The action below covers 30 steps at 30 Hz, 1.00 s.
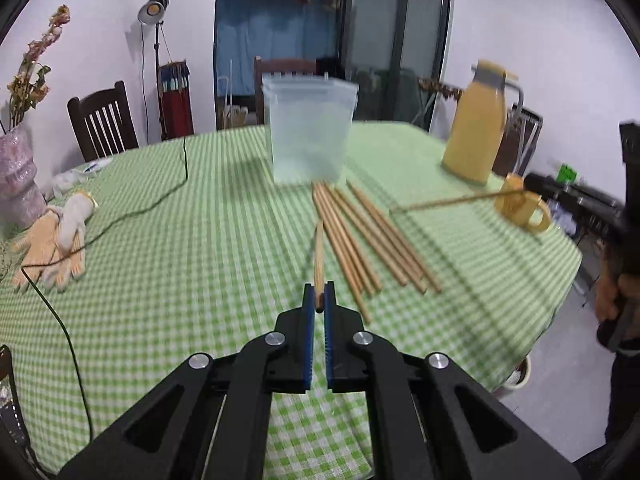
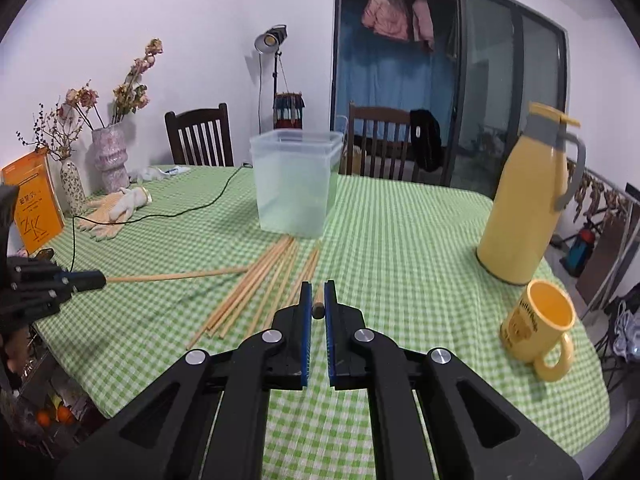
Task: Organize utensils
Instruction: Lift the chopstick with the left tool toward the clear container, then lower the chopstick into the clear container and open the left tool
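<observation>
Several wooden chopsticks [image 1: 368,236] lie in a loose bundle on the green checked tablecloth, in front of a clear plastic container [image 1: 310,128]. My left gripper [image 1: 319,294] is shut on one chopstick [image 1: 319,256] held above the cloth. My right gripper [image 2: 318,296] is shut on another chopstick [image 2: 319,304]. In the right wrist view the bundle [image 2: 260,284] lies left of centre, the container [image 2: 296,182] behind it, and the left gripper's chopstick [image 2: 176,276] sticks out at the left. In the left wrist view the right gripper's chopstick [image 1: 456,201] shows at the right.
A yellow thermos jug [image 2: 524,208] and a yellow mug [image 2: 538,326] stand at the right. Work gloves [image 2: 114,210], a black cable [image 2: 188,210], vases [image 2: 110,156] and an orange book [image 2: 34,200] are at the left. Chairs [image 2: 200,134] stand behind the table.
</observation>
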Tool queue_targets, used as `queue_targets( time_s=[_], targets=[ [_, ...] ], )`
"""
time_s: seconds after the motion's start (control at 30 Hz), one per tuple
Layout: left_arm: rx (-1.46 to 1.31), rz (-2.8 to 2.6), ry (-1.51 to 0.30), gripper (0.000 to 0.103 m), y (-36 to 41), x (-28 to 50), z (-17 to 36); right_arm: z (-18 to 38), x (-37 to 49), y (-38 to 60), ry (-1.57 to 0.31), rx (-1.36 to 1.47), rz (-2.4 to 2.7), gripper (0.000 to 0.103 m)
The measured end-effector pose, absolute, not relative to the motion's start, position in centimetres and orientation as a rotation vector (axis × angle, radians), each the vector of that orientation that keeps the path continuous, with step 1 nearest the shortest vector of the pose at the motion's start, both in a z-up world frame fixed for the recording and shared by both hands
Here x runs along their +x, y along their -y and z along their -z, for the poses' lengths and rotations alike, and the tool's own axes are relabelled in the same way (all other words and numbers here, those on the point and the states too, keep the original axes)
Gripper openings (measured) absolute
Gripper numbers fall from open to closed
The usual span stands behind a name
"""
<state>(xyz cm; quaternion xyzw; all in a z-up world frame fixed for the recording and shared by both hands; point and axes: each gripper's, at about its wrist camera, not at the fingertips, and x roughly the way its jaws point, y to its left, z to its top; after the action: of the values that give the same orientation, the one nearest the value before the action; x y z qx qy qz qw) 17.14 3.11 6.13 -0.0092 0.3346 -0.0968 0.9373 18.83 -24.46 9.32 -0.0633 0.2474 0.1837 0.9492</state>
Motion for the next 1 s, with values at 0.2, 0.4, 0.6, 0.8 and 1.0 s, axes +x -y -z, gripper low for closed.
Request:
queue_targets(
  time_s=[0.2, 0.4, 0.6, 0.8, 1.0],
  targets=[
    [-0.024, 0.197, -0.640, 0.001, -4.5, 17.7, -9.3, -10.9, 18.8, 24.3, -0.484, -0.146, -0.387, 0.006],
    [0.032, 0.246, -0.629, 0.001, -5.4, 19.8, -13.6, -13.3, 20.2, 24.0, -0.482, -0.169, -0.419, 0.006],
    [0.059, 0.298, -0.666, 0.001, -5.4, 24.1, -16.8, -14.9, 23.7, 23.2, -0.526, -0.180, -0.465, 0.006],
    [0.081, 0.360, -0.727, 0.001, -4.2, 29.4, -18.3, -16.7, 29.3, 23.4, -0.640, -0.092, -0.567, 0.007],
    [0.093, 0.373, -0.764, 0.002, -3.8, 33.4, -18.5, -17.9, 33.9, 23.0, -0.745, -0.078, -0.602, 0.007]
  ],
)
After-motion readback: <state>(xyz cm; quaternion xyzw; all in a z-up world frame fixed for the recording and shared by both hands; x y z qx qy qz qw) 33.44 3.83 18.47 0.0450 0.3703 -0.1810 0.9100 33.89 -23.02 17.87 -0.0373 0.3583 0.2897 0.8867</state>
